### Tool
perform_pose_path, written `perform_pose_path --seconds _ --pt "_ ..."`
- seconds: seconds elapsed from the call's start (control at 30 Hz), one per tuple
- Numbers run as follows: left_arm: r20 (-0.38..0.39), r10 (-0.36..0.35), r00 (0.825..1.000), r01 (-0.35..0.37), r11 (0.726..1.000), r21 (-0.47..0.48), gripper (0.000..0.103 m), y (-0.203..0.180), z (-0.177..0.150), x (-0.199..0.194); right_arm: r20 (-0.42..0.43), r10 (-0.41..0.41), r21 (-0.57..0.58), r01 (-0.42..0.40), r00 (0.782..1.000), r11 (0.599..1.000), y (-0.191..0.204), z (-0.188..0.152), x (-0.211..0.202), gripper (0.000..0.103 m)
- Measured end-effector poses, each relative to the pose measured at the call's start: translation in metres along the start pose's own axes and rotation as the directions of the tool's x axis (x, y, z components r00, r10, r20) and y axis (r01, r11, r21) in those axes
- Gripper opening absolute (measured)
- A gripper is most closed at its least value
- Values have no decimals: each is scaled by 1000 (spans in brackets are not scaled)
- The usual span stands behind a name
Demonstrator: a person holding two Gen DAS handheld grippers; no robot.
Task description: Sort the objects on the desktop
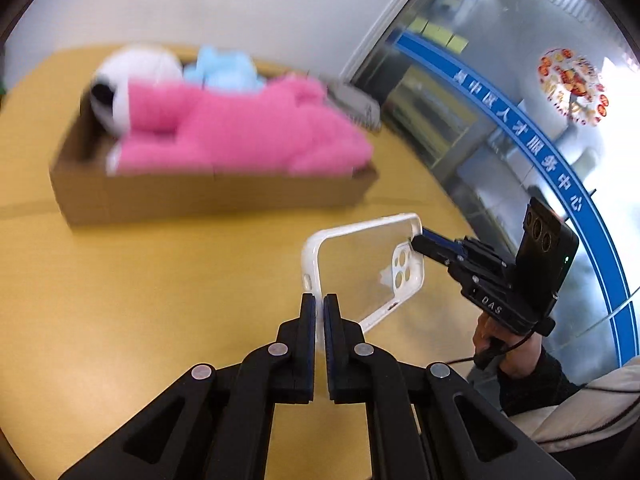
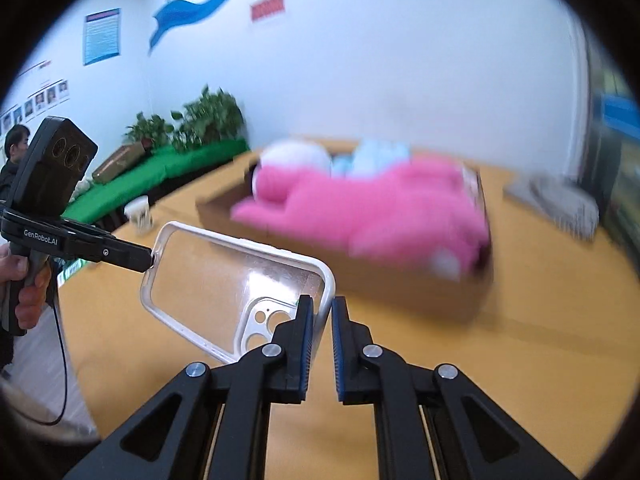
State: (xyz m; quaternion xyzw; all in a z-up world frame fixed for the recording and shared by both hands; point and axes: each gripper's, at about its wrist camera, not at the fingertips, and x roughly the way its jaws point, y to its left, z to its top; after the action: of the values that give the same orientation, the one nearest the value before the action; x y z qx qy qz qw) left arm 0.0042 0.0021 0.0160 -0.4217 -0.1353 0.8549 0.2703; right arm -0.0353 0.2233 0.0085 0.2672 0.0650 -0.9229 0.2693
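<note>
A clear phone case (image 1: pixel 360 264) with a white rim hangs above the yellow table (image 1: pixel 140 280), held at both ends. My left gripper (image 1: pixel 320 300) is shut on the case's near rim. My right gripper (image 1: pixel 416 240) pinches the camera-cutout end from the right. In the right wrist view the same case (image 2: pixel 224 276) slants left, its rim between the pads of my right gripper (image 2: pixel 322 304), while my left gripper (image 2: pixel 150 262) clamps its far corner. Beyond stands a cardboard box (image 1: pixel 216 196) holding a pink plush (image 1: pixel 240 132), a white plush (image 1: pixel 136 76) and a blue plush (image 1: pixel 224 68).
A grey flat object (image 2: pixel 556 200) lies on the table right of the box (image 2: pixel 380 288). A small white cup (image 2: pixel 138 210) stands near the table's left edge. Potted plants (image 2: pixel 200 120) and a person (image 2: pixel 16 148) are beyond. A glass partition (image 1: pixel 500 120) runs along the right.
</note>
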Motion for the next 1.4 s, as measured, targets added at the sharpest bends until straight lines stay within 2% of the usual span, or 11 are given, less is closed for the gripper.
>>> perform_pose_path --seconds 0.27,0.4,0.5,0.67,0.8,0.9,0.93,1.0,1.1,1.2,1.4 --pt "97 40 994 -46 997 63 3 51 147 -15 108 -37 -90 46 993 995 -18 144 64 8" --pt "49 45 998 -46 999 14 3 99 217 14 11 -63 -37 63 998 997 -44 184 129 8" --pt "-65 47 997 -50 997 -53 3 141 249 72 -147 -79 51 88 986 995 -75 175 191 8" --pt "-264 27 964 -83 976 -201 7 202 251 176 -358 -45 212 128 933 969 -119 115 267 9" --pt "-254 0 967 -64 968 -243 16 213 254 185 -305 -65 196 129 950 972 -111 124 249 26" --pt "-237 52 970 -94 981 -168 48 198 253 168 -275 -83 171 134 958 976 -103 124 230 83" --pt "-213 75 974 -107 984 -142 68 191 251 158 -257 -79 179 128 963 975 -99 121 220 86" --pt "-139 130 982 -144 985 -94 87 173 243 132 -221 -73 194 118 972 974 -91 115 198 86" --pt "-24 222 975 -223 973 -55 90 146 222 91 -174 -102 204 137 979 969 -84 105 165 87" --pt "105 328 939 -326 945 -42 102 114 192 54 -142 -150 235 180 978 955 -72 89 130 88" --pt "311 459 832 -473 880 -35 103 53 132 24 -136 -225 239 252 965 938 -39 72 82 88"
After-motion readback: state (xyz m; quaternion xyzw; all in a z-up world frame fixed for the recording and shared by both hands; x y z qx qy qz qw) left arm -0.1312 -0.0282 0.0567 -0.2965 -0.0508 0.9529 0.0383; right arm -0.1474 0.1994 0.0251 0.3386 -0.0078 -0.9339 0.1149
